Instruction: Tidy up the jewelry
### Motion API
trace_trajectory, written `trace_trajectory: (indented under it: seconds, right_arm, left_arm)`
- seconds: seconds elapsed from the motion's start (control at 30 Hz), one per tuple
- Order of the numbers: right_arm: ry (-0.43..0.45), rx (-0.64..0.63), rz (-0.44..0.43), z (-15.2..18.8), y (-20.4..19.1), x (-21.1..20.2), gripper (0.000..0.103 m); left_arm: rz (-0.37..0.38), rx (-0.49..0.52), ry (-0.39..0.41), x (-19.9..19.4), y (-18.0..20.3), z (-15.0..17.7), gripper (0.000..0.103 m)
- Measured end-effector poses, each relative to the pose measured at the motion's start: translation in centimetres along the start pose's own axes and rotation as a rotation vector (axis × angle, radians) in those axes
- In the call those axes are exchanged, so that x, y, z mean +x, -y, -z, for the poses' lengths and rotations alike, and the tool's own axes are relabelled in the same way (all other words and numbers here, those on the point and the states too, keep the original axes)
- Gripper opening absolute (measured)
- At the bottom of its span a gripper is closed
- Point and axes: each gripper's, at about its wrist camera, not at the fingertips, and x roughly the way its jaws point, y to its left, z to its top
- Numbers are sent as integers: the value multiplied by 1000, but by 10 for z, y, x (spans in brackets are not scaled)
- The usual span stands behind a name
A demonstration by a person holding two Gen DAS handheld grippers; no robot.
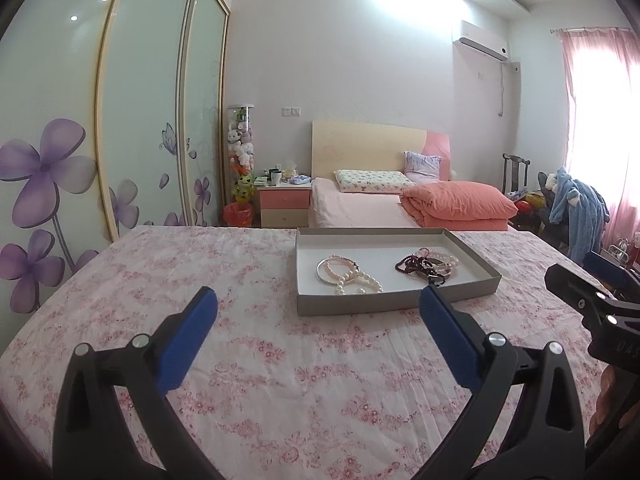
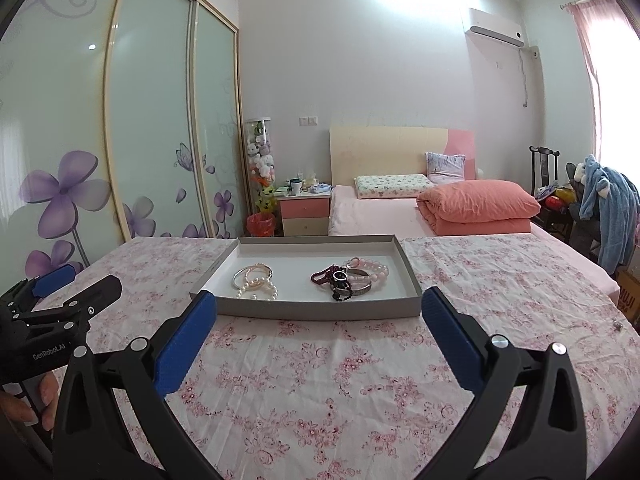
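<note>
A shallow grey tray (image 1: pixel 360 305) (image 2: pixel 312 309) lies on a pink floral cloth. On its left lie a silver bangle with pearl bracelets (image 1: pixel 348 276) (image 2: pixel 255 280). On its right sits a heap of dark red beads, pink beads and a metal bangle (image 1: pixel 428 265) (image 2: pixel 350 278). My left gripper (image 1: pixel 318 300) stands open just short of the tray's near wall, nothing between its blue pads. My right gripper (image 2: pixel 318 304) is open too, its tips framing the tray's near wall, empty. Each gripper shows at the edge of the other's view.
The floral cloth (image 1: pixel 280 380) covers a wide flat surface around the tray. Behind it are a bed with an orange quilt (image 1: pixel 456 204), a pink nightstand (image 1: pixel 285 204), sliding wardrobe doors (image 1: pixel 140 120) at left and a chair with blue clothing (image 1: pixel 576 204) at right.
</note>
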Motion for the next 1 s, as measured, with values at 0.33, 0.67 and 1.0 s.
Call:
trace_trajectory:
  seconds: [0.33,0.67,1.0]
  right_arm:
    - [-5,18,1,3,4,-1,101]
    - [-10,21,0,4,4,1,101]
    - [-9,21,0,4,4,1,101]
  left_arm:
    - [5,9,-5,-3,5,6,99]
    - [3,0,-19,2,7,8,99]
    - [2,-2,-26,6,7,8,99]
